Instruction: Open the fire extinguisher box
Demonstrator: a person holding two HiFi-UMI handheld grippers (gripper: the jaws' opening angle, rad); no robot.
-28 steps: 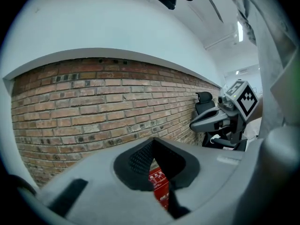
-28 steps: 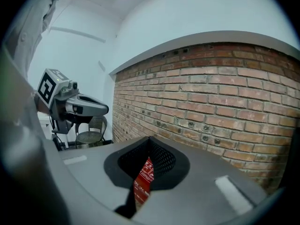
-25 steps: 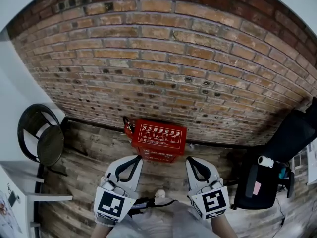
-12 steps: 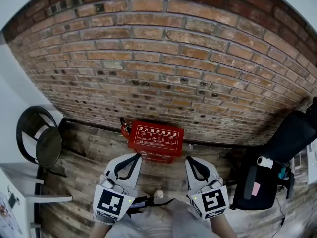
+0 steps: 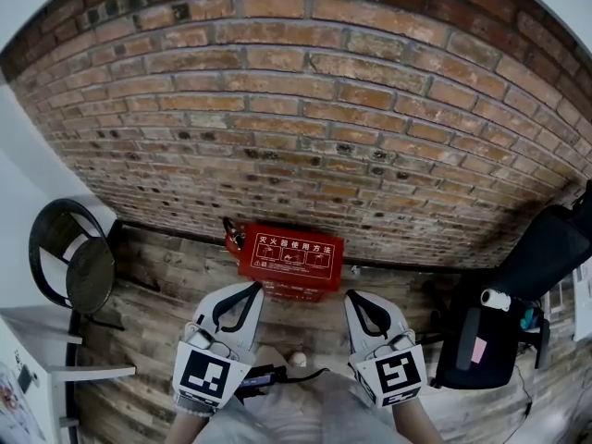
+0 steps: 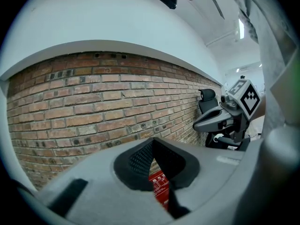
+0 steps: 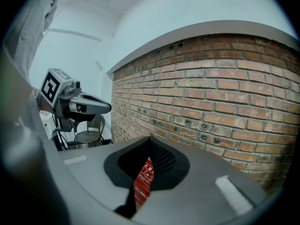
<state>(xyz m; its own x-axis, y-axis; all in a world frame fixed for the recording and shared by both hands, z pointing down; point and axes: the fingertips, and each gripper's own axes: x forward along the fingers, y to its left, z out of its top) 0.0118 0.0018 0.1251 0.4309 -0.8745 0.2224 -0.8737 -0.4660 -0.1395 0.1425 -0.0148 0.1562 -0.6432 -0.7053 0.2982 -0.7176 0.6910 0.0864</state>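
Left gripper [image 5: 250, 288] and right gripper [image 5: 353, 296], both clenched empty, point at the closed fire extinguisher box [image 5: 290, 259], apparently lining up the approach.

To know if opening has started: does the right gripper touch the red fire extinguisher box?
Apart. The right gripper view shows the red fire extinguisher box small and distant beyond the shut jaws of the right gripper.

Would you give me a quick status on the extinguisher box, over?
Left gripper and right gripper shut, empty. Fire extinguisher box closed, untouched, by the brick wall. Nothing in the way.
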